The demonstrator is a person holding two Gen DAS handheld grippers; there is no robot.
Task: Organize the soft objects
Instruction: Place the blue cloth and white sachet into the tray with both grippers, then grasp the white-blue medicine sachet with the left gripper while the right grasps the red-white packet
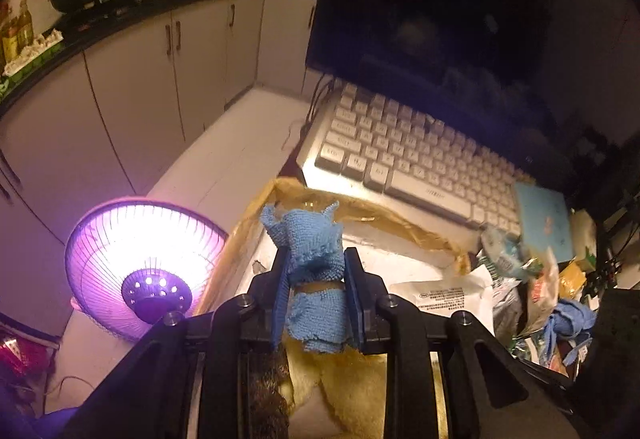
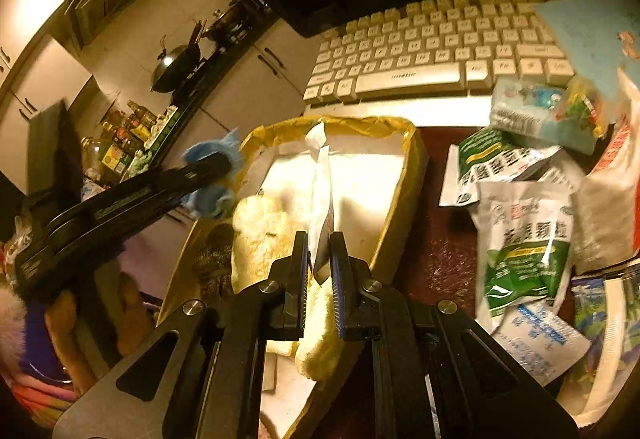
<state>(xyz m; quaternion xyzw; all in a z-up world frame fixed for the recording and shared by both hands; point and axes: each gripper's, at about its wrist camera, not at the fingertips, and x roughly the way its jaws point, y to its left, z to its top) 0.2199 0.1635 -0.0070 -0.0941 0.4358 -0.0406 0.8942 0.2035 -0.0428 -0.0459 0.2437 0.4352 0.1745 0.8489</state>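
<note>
Left gripper (image 1: 316, 279) clamps a blue cloth (image 1: 312, 251); right gripper (image 2: 319, 263) pinches a white packet (image 2: 322, 191) over the box (image 2: 408, 175), keyboard (image 2: 432, 55) and sachets (image 2: 520, 239) nearby.

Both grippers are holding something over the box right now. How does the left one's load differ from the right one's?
The left gripper is shut on a blue cloth, a bunched, knitted-looking roll; the right gripper is shut on a white packet, flat and smooth. The blue cloth fills the gap between its fingers, while the white packet is pinched edge-on, standing upright. Both hang above the open box that holds a yellow plush item.
</note>
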